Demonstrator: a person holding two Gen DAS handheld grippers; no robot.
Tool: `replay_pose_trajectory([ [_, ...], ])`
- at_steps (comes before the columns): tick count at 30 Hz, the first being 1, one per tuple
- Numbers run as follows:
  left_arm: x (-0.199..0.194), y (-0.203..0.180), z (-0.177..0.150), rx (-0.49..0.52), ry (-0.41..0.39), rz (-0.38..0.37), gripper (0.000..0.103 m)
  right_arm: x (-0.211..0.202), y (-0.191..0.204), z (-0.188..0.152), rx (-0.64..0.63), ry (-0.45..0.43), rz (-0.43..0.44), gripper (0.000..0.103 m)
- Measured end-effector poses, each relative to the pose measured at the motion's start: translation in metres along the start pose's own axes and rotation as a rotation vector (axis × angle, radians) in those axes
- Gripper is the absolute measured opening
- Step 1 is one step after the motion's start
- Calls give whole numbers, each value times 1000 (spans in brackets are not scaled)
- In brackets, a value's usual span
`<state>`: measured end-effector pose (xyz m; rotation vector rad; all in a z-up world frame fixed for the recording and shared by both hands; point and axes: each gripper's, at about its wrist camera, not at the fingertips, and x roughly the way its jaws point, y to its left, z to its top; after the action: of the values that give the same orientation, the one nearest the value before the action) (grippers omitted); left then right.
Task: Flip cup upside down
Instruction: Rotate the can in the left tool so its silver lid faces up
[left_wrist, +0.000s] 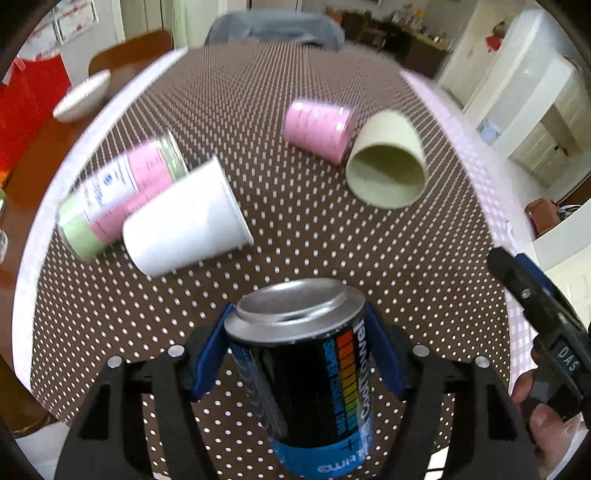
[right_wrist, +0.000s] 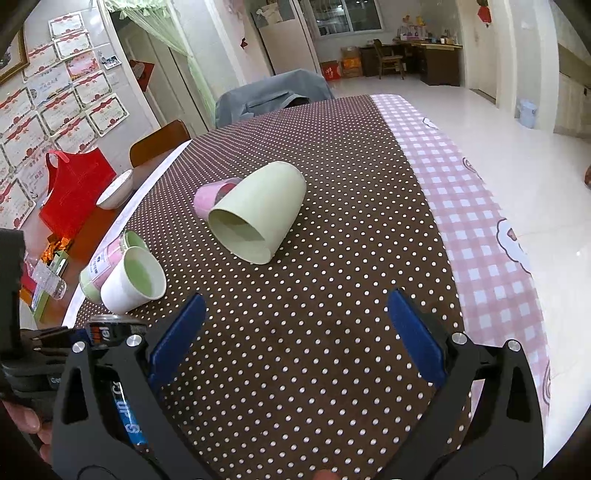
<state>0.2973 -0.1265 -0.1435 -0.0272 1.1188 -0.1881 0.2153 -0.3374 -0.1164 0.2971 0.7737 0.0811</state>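
My left gripper is shut on a black and blue can, held upside down above the dotted tablecloth; the can also shows at the left of the right wrist view. My right gripper is open and empty above the cloth. A pale green cup lies on its side, mouth toward me. A pink cup lies behind it. A white cup lies on its side against a pink and green cup.
The brown dotted tablecloth covers the table, with a pink checked cloth along its right edge. A white bowl and a red bag sit at the left. A grey-covered chair stands at the far end.
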Motion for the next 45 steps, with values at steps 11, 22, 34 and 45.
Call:
replay_pose_trajectory([
  [11, -78, 5, -30, 82, -294, -20, 67, -47, 16, -25, -12, -94, -69, 97],
  [22, -113, 3, -74, 231, -449, -6, 67, -77, 22, -60, 8, -189, -125, 97],
  [34, -81, -4, -99, 268, -447, -30, 67, -96, 31, -88, -13, -234, -109, 97],
  [45, -75, -18, -102, 322, -422, 36, 74, -107, 27, -96, 7, -252, -98, 97],
])
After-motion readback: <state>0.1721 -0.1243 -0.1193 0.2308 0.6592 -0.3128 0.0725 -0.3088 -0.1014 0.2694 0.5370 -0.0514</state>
